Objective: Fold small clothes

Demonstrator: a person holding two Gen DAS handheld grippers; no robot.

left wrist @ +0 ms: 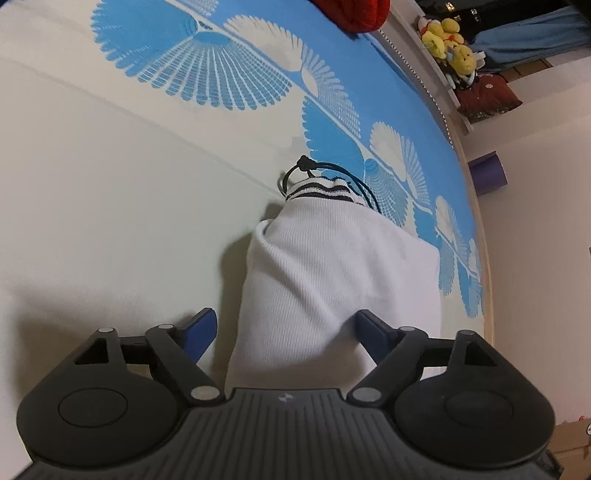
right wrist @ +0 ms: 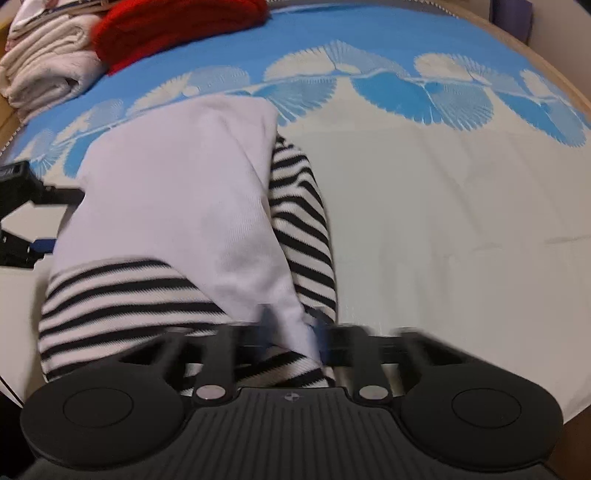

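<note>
A white ribbed garment point(left wrist: 332, 266) with black-and-white striped sleeves point(right wrist: 303, 221) lies on the bed sheet point(left wrist: 110, 184). It is folded over so that the white body covers most of the stripes. My left gripper point(left wrist: 284, 325) stands open at one end of it. The white cloth runs between its blue fingers point(left wrist: 201, 328), and the pads do not press on it. At the opposite end, my right gripper point(right wrist: 295, 332) is shut on a white corner of the garment point(right wrist: 177, 192); that view is blurred there. A striped cuff point(left wrist: 317, 188) and a thin black cord point(left wrist: 306, 166) show at the far end.
The sheet is cream with a blue fan-pattern border point(right wrist: 406, 88). A red knit item point(right wrist: 166, 26) and a stack of folded pale cloth point(right wrist: 44, 62) sit at the bed's far corner. Yellow plush toys point(left wrist: 448, 40) sit on a ledge beyond the bed's edge.
</note>
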